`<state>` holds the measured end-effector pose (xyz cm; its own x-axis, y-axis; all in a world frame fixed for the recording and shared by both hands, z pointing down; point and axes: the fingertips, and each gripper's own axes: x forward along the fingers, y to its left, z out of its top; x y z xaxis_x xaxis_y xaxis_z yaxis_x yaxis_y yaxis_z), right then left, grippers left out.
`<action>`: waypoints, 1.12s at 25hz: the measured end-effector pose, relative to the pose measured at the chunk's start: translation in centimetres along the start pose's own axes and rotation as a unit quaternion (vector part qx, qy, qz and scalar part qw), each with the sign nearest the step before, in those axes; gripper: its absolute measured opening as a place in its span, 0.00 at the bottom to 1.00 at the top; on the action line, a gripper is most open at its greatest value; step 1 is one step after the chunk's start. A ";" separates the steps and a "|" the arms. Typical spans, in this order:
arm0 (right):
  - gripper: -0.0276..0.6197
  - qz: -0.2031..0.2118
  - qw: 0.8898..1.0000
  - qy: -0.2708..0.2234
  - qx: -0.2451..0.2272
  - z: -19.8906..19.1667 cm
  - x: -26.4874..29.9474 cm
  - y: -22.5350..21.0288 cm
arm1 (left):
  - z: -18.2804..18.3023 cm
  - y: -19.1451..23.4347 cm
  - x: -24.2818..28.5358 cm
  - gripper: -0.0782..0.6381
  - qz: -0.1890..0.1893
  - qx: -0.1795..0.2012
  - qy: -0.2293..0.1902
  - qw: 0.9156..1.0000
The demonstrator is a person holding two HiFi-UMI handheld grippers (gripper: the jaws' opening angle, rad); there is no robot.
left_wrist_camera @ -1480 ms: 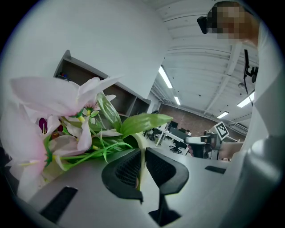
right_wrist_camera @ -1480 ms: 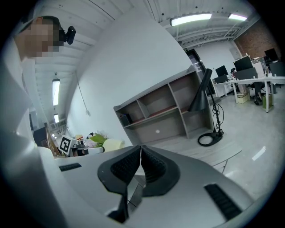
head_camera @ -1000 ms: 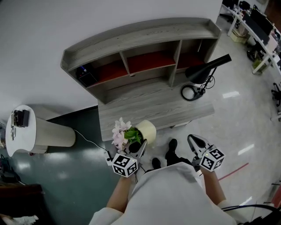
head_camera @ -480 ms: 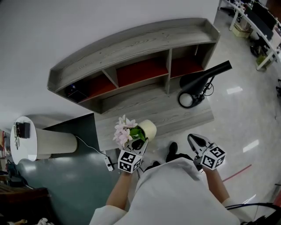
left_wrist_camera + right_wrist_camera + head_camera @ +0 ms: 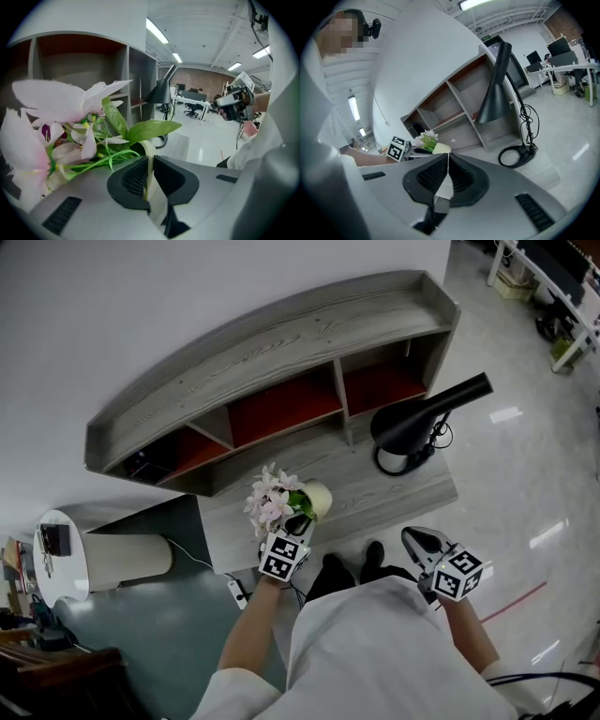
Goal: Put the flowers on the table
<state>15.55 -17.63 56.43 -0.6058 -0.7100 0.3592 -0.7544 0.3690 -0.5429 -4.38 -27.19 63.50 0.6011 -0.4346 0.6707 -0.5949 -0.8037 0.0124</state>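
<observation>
Your left gripper [image 5: 298, 525] clamps the flower pot [image 5: 317, 497] by its thin rim, carrying it over the desk [image 5: 375, 491] for set-down, while your right gripper [image 5: 417, 540] hangs closed and empty.

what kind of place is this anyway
Probably an open-plan office or lab: a grey desk with shelves, a black desk lamp, and rows of workstations with monitors behind.

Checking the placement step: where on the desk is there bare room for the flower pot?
Bare wood runs along the desk front, between the flower pot and the lamp base. Crowded only at the right, around the lamp.
</observation>
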 end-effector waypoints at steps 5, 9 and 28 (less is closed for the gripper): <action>0.07 -0.014 1.000 0.001 0.019 -0.1 1.4 -1.2 | -0.2 2.3 4.6 0.18 -0.014 0.043 0.039 0.998; 0.07 -0.032 0.999 -0.016 0.024 1.0 2.9 -1.6 | -0.8 4.3 8.0 0.18 -0.028 0.062 0.073 0.995; 0.07 -0.143 0.984 -0.024 0.100 -0.5 3.9 -3.8 | -4.2 15.8 23.2 0.18 -0.015 0.238 0.198 0.951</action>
<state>15.97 -21.48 60.25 -0.3592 -0.7972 0.4853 -0.8244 0.0273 -0.5653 -2.08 -48.23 82.39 0.3110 -0.2966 0.9029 -0.2152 -0.9473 -0.2371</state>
